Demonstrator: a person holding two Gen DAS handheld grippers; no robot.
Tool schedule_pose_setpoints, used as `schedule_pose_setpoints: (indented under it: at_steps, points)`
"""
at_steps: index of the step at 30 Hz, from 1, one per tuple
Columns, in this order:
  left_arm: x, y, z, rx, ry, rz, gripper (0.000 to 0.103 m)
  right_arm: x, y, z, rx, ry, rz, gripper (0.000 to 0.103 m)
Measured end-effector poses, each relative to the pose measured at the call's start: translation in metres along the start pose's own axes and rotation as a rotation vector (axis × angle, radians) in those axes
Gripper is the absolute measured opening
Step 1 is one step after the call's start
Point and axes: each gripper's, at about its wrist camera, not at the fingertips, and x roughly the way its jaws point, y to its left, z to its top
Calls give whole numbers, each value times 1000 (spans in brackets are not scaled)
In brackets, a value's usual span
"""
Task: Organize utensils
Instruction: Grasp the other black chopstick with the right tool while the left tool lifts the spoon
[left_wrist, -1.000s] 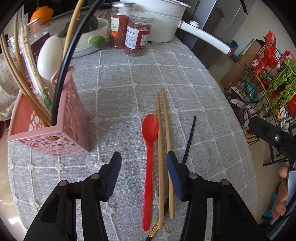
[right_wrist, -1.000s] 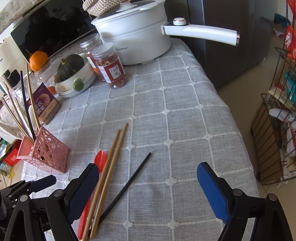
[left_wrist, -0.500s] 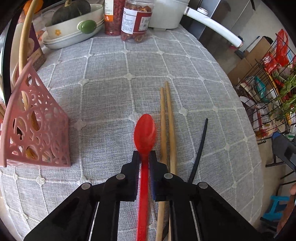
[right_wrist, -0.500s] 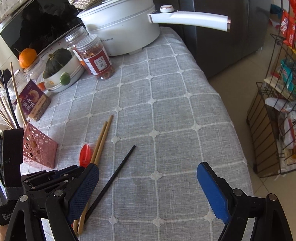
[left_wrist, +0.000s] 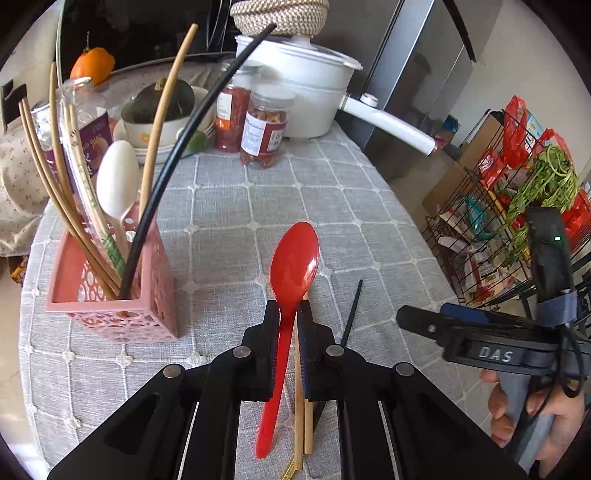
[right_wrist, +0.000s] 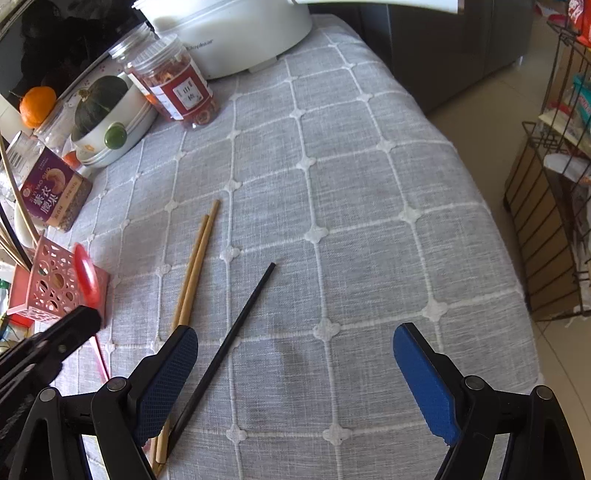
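My left gripper (left_wrist: 287, 314) is shut on a red plastic spoon (left_wrist: 293, 266) and holds it lifted off the table, bowl pointing forward; the spoon also shows in the right wrist view (right_wrist: 85, 273). A pink perforated utensil holder (left_wrist: 110, 295) stands to the left with several chopsticks and a white spoon (left_wrist: 116, 181) in it. A pair of wooden chopsticks (right_wrist: 194, 266) and one black chopstick (right_wrist: 236, 332) lie on the grey tablecloth. My right gripper (right_wrist: 295, 373) is open and empty above the black chopstick.
At the back stand a white pot (left_wrist: 306, 92) with a long handle, two jars (left_wrist: 264, 129), a bowl with a green squash (left_wrist: 162, 107) and a purple packet (right_wrist: 51, 195). A wire rack (left_wrist: 517, 206) stands off the table's right edge.
My left gripper closed on the red spoon and has lifted it off the table, nearer the pink holder. My right gripper stayed open and moved lower over the black chopstick.
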Motion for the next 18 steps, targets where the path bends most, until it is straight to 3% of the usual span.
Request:
schedule_pose_setpoints:
  at_steps: [8, 14, 18]
  points:
    - [-46, 22, -10, -3, -78, -10, 10, 42, 32, -1, -64, 93, -65, 87]
    - [-61, 45, -15, -20, -94, -9, 10, 61, 54, -7, -139, 112, -159, 69]
    - [-66, 56, -13, -33, -113, -12, 10, 64, 68, -11, -204, 101, -214, 50]
